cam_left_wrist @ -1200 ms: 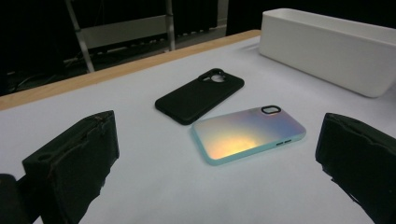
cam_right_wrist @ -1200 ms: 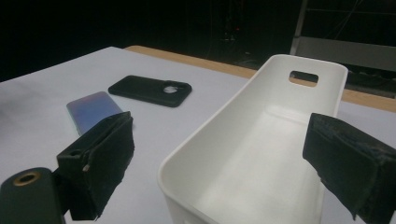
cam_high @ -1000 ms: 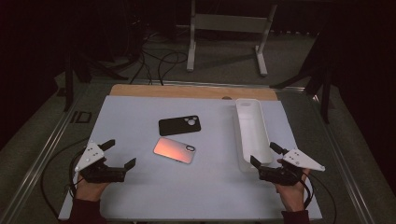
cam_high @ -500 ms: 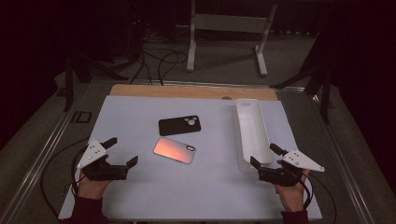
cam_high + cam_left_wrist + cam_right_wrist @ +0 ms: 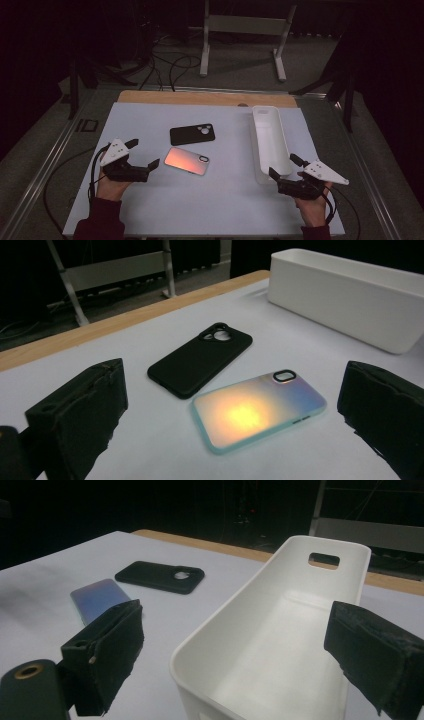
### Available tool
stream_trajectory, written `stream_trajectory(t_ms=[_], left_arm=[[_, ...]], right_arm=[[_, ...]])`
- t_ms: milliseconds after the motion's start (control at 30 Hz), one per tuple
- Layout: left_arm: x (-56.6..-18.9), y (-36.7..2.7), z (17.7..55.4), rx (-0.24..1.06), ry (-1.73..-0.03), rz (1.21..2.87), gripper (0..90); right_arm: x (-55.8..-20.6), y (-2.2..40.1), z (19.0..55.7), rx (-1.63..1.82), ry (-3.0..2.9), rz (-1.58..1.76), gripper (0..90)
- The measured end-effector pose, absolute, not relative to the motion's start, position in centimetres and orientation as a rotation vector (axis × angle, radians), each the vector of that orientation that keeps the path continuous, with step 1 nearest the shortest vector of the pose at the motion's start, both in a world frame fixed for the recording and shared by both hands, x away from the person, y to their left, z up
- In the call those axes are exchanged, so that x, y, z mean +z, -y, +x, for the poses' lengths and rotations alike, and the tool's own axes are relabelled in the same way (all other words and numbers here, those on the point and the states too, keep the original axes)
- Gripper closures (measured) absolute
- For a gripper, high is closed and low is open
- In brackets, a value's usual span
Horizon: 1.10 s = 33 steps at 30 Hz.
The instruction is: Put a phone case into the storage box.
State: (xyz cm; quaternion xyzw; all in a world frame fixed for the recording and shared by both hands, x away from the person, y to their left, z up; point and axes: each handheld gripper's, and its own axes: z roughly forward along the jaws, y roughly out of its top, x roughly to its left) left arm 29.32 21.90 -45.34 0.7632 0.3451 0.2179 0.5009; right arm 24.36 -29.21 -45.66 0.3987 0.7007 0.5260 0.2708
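Note:
Two phone cases lie flat mid-table: a black case (image 5: 192,134) and, just nearer, an iridescent pink-orange case (image 5: 186,160). My left gripper (image 5: 144,153) is open, low over the table just left of the iridescent case, not touching it. In the left gripper view the iridescent case (image 5: 257,410) and the black case (image 5: 200,360) lie ahead between the wide jaws of that gripper (image 5: 233,380). My right gripper (image 5: 282,165) is open at the near end of a long white tray (image 5: 270,142). In the right gripper view the tray (image 5: 280,630) is empty, with that gripper (image 5: 240,635) straddling its near end.
A white mat (image 5: 150,200) covers the table, with a wooden strip (image 5: 200,97) along the far edge. Cables (image 5: 95,165) trail from the left gripper off the left side. A metal stand (image 5: 240,30) and floor cables are beyond the table.
My left gripper has shifted a little forward and right, closer to the iridescent case. The right gripper and both cases have stayed put.

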Motion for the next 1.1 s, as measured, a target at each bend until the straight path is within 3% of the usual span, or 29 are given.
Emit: stream_trajectory(t_ms=[800, 967, 1033, 1100], left_arm=[[-47.3, -17.8, 35.4, 0.45, -0.868, 1.946, 5.3], [-47.8, -17.0, 36.1, 0.468, -0.914, 1.971, 16.7], [-48.1, -16.7, 36.4, 0.484, -0.928, 1.979, 30.7], [-48.2, -16.6, 36.7, 0.47, -0.928, 1.981, 35.4]], right_arm=[[-45.8, 29.3, 24.4, 1.396, -1.893, 1.088, 8.6], [-45.8, 29.3, 24.4, 1.396, -1.892, 1.09, 8.6], [-45.8, 29.3, 24.4, 1.394, -1.895, 1.087, 8.6], [-45.8, 29.3, 24.4, 1.393, -1.894, 1.086, 8.6]])
